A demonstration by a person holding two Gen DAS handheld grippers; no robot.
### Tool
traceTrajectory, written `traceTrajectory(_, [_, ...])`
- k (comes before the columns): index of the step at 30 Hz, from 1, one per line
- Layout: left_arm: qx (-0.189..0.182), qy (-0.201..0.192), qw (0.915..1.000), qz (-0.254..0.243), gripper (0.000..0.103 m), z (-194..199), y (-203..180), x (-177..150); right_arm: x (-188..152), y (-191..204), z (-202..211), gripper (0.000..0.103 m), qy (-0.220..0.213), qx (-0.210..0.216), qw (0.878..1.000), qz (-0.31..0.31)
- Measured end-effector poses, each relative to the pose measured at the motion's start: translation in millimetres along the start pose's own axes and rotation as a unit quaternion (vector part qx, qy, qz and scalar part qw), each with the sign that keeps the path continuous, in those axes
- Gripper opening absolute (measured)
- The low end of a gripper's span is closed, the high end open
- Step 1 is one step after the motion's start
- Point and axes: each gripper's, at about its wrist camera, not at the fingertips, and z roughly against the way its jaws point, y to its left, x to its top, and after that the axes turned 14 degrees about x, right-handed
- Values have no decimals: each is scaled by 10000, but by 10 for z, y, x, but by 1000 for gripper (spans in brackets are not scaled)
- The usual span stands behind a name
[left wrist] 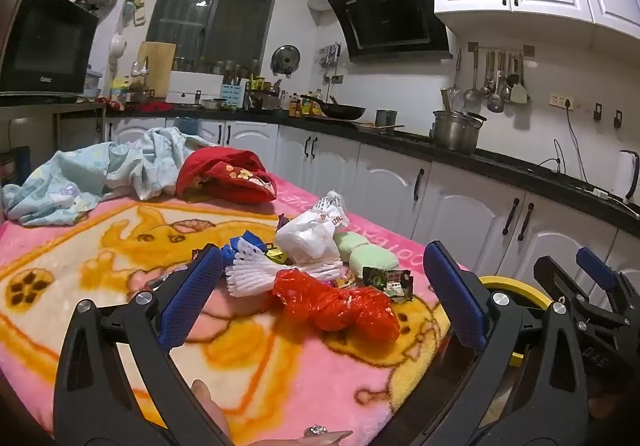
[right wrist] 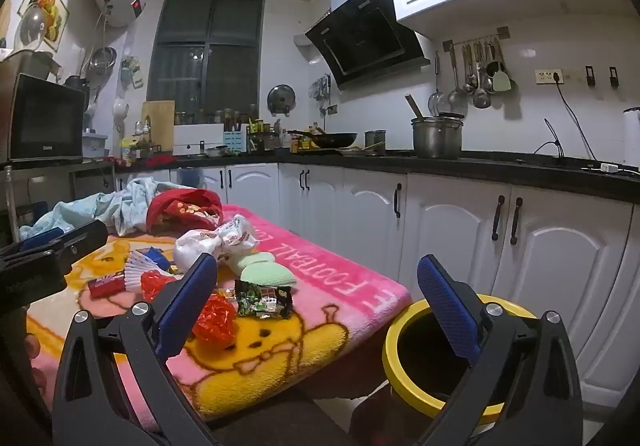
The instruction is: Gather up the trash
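Hovering low over pink blanket (left wrist: 120, 242) w/ left gripper (left wrist: 324, 298), jaws standing wide apart, nothing clamped; blue pads flanking the trash pile w/o touching it. Sitting between those pads, on the blanket: red plastic bag (left wrist: 340, 302), crumpled, lying nearest the gripper. Resting just behind red bag: white foam net (left wrist: 256, 270), w/ white plastic bag (left wrist: 308, 234) bunched up farther back. Lying just right of red bag: dark snack wrapper (left wrist: 388, 280), and behind that, green sponge (left wrist: 366, 250). Sitting well behind red bag at blanket's far end: red cloth (left wrist: 228, 175) and light blue fabric (left wrist: 92, 173).

Hanging right of red bag, past blanket's edge: right gripper (right wrist: 316, 306), jaws also spread wide, holding nothing. Standing on floor right of red bag, below blanket's corner: yellow-rimmed bin (right wrist: 400, 358), opening facing up, right pad of right gripper overlapping its rim in right wrist view; contents too dark to tell. Lying left of red bag in that view: small red packet (right wrist: 106, 282).
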Motion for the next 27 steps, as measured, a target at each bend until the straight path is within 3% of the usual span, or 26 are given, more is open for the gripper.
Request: traceTrajectory(27, [8,0,10000,-13,92,-5,-3,11,8,9,8,97,-6,-26,10000,96])
